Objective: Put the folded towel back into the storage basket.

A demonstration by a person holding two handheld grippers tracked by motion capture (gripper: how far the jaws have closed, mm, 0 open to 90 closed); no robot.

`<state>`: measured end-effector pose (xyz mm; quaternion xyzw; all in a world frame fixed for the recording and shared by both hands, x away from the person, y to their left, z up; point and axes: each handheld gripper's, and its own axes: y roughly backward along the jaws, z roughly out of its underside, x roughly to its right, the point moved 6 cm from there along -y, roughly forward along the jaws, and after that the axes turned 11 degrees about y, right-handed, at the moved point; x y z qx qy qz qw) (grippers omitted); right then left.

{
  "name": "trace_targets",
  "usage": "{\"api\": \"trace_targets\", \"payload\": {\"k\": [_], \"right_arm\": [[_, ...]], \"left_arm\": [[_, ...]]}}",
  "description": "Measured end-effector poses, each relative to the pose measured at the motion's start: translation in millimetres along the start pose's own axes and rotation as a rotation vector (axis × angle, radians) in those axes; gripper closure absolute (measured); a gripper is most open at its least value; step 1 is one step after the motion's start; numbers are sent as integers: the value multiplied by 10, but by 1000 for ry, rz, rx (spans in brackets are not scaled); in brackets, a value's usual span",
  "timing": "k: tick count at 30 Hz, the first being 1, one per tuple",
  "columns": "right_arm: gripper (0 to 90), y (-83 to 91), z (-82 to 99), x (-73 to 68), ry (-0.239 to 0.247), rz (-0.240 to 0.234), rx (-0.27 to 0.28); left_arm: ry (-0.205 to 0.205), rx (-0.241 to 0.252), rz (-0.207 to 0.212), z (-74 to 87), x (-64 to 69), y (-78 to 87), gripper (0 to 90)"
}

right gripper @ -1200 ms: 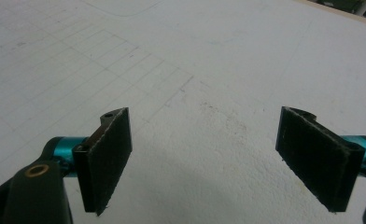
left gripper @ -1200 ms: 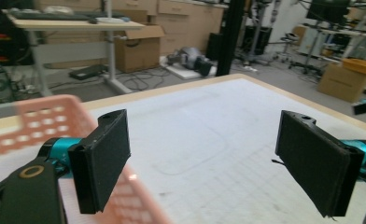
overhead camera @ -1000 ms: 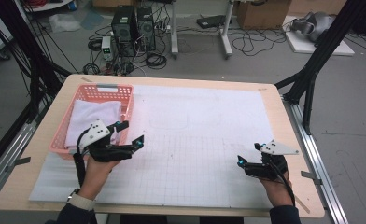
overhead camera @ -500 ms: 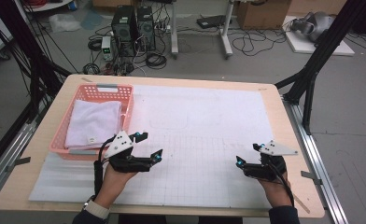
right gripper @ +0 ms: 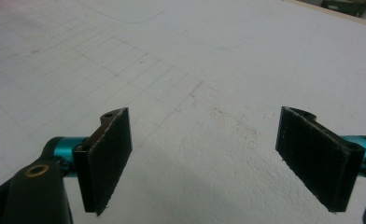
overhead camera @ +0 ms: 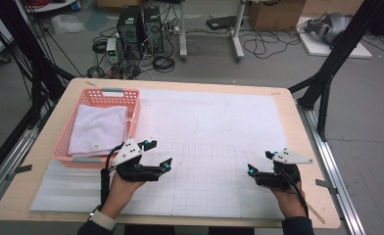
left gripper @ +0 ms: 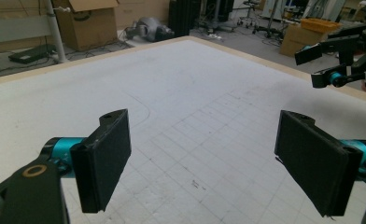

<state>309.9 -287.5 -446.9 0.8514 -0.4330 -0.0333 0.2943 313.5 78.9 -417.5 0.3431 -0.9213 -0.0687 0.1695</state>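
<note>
Lab or workshop: desktop computer towers [overhead camera: 140, 27] and loose cables [overhead camera: 258, 46] on grey floor beyond the tongs, cardboard boxes [left gripper: 85, 21], black rig frame [overhead camera: 334, 58] beside the table [overhead camera: 298, 127].

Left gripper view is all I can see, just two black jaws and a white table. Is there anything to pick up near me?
Observer: Yes. In the high view a pink basket sits just beyond and left of your left gripper.
Operator: What's inside it?
Observer: A folded white cloth lies flat in it, with a small tag near its front edge.
Operator: I see another gripper far off. Is it holding something?
Observer: No. That is the right gripper; in its own view its jaws stand wide apart over the bare white mat.
Operator: Is my gripper touching the basket?
Observer: Its jaws point away, over the mat; whether its body touches the basket, I cannot tell.
</note>
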Motion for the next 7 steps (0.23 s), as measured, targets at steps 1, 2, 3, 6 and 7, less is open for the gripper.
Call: {"api": "trace_targets", "payload": {"k": [1,2,3,6,7], "right_arm": [[170,3,1,2,-3,1,0],[170,3,0,5,-2,3,2],[170,4,1,7,-1,2,2],[170,6,4,12,-4,4,5],[170,6,4,12,-4,4,5]], "left_arm": [[0,0,0,0,0,0,189],[1,0,-3,1,-2,0,189],[3,0,-3,0,-2,-2,189],[2,-1,-2,-1,-1,-8,189],[4,1,-2,-2,1,-11,189]]}}
